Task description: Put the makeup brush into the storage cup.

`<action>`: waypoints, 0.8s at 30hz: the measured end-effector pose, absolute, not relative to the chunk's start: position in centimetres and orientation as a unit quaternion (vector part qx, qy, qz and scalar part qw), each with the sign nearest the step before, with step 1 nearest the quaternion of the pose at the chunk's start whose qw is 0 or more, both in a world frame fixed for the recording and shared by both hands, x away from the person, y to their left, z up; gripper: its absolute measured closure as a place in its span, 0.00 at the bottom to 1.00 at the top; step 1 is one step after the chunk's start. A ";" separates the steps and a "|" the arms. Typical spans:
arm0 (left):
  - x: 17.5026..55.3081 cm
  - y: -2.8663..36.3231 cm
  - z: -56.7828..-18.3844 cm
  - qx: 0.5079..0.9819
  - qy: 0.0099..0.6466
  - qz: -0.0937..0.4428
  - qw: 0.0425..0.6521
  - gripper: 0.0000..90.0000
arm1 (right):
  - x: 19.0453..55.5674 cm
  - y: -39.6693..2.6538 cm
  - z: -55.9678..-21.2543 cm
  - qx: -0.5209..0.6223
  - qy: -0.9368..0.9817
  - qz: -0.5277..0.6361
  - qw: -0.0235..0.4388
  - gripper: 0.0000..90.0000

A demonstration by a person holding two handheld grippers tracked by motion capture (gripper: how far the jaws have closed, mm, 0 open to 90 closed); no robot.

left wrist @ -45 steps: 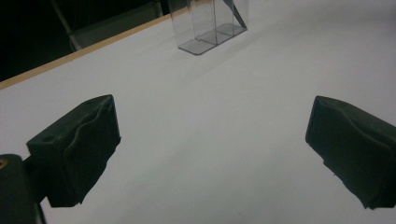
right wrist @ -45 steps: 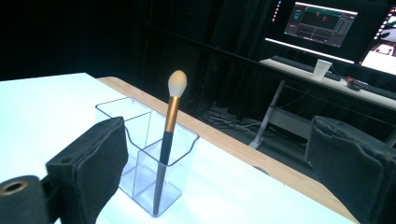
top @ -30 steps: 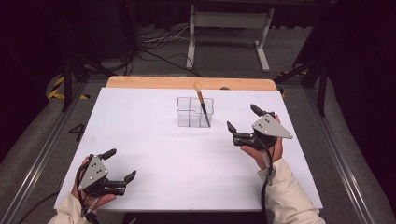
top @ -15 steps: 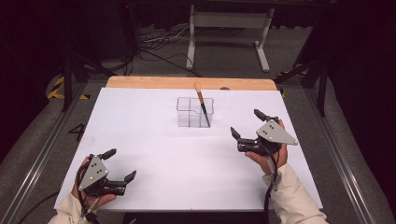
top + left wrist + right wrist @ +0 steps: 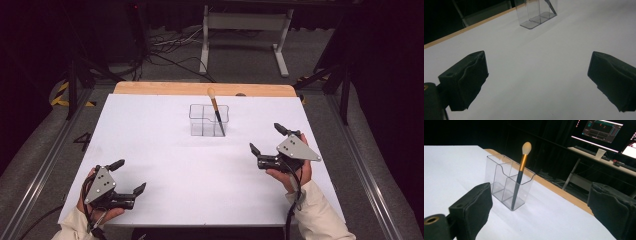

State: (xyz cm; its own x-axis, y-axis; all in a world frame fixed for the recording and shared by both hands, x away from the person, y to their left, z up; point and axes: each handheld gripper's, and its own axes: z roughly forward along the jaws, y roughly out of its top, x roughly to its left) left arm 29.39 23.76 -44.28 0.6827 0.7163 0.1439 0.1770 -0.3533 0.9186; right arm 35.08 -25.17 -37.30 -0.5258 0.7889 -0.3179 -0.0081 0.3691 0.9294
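A clear plastic holder (image 5: 208, 120) with compartments stands upright toward the far middle of the white table (image 5: 165, 145). A makeup brush (image 5: 216, 114) with a dark handle, gold ferrule and pale tip leans in its right compartment, tip up. In the right gripper view the holder (image 5: 507, 182) and brush (image 5: 520, 172) lie ahead between the black jaws. My right gripper (image 5: 268, 139) is open and empty, right of and nearer than the holder. My left gripper (image 5: 127, 177) is open and empty at the near left corner. The holder's base (image 5: 537, 15) shows far ahead in the left gripper view.
A wooden strip (image 5: 200, 89) runs along the table's far edge. Beyond it stand a white metal frame (image 5: 245, 30) and cables on the floor. Monitors and a paper cup (image 5: 600, 153) sit on a desk in the dark background.
My right gripper has drawn back from the holder, toward the near right of the table, staying open. The left gripper has not moved.
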 end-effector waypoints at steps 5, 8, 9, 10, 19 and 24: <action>29.4 23.8 -44.3 0.776 0.287 0.276 0.489 0.04 | 34.6 -25.5 -37.7 0.267 0.725 0.488 0.406 0.07; 29.4 23.8 -44.2 0.775 0.288 0.276 0.490 0.04 | 34.4 -25.6 -37.9 0.266 0.727 0.485 0.406 0.07; 29.4 23.8 -44.2 0.775 0.288 0.276 0.490 0.04 | 34.3 -25.7 -38.1 0.265 0.729 0.484 0.406 0.07; 29.4 23.8 -44.2 0.775 0.288 0.276 0.490 0.04 | 34.3 -25.7 -38.1 0.265 0.730 0.484 0.405 0.07; 29.4 23.8 -44.2 0.775 0.288 0.276 0.491 0.04 | 33.8 -26.3 -38.7 0.264 0.732 0.481 0.404 0.07; 29.4 23.8 -44.2 0.775 0.287 0.276 0.491 0.04 | 33.4 -26.6 -38.8 0.261 0.734 0.480 0.405 0.07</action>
